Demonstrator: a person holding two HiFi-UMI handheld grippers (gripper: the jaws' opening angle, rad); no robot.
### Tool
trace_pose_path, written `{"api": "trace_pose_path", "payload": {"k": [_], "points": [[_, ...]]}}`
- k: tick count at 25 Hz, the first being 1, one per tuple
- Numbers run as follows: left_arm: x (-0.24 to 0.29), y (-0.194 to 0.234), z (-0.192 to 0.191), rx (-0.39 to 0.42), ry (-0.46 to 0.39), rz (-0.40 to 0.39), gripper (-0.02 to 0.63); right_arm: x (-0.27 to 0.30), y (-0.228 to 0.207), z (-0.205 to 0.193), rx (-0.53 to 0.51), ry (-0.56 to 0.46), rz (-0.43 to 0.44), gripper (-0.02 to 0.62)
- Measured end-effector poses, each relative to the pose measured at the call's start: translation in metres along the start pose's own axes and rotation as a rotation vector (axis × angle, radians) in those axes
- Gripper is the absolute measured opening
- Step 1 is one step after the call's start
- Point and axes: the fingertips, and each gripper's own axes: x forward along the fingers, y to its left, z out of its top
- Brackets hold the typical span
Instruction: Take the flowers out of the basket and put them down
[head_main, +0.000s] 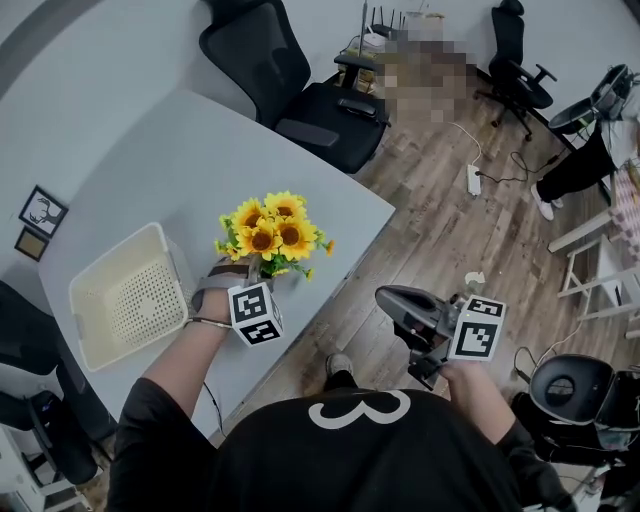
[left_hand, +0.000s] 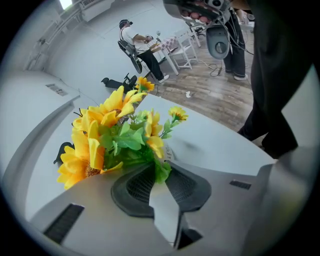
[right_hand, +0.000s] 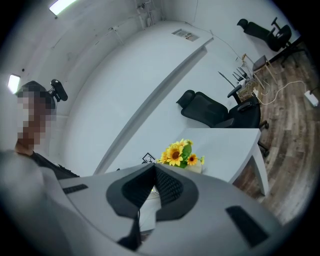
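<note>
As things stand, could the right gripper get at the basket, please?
Probably not easily. The right gripper hangs off the table over the floor, while the basket sits at the far left, with the left gripper and its flowers between them.

pale grey table (head_main: 200, 150), cream basket (head_main: 112, 258), two framed pictures (head_main: 42, 211) on it
</note>
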Motion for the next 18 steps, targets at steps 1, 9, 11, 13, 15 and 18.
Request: {"api": "trace_pose_path", "payload": {"k": [1, 9, 11, 13, 15, 18], "points": [[0.004, -0.001, -0.002, -0.006, 0.005, -0.005, 0.071, 0.000, -0.003, 0.001, 0.003, 0.003, 0.000, 0.008], [0.013, -0.003, -0.005, -0.047, 0.008, -0.020, 0.071, 0.006, -0.019, 0.005, 0.017, 0.022, 0.005, 0.008], [0.013, -0.004, -0.006, -0.043, 0.006, -0.013, 0.071, 0.010, -0.021, 0.007, 0.022, 0.029, 0.014, 0.008], [0.013, -0.003, -0.006, -0.039, 0.004, -0.008, 0.072, 0.015, -0.022, 0.011, 0.020, 0.037, 0.026, 0.008], [0.013, -0.001, -0.005, -0.040, -0.004, 0.008, 0.075, 0.018, -0.023, 0.014, 0.017, 0.045, 0.036, 0.008], [0.012, -0.001, -0.003, -0.081, -0.030, 0.059, 0.085, 0.016, -0.028, 0.013, 0.024, 0.053, 0.042, 0.008]]}}
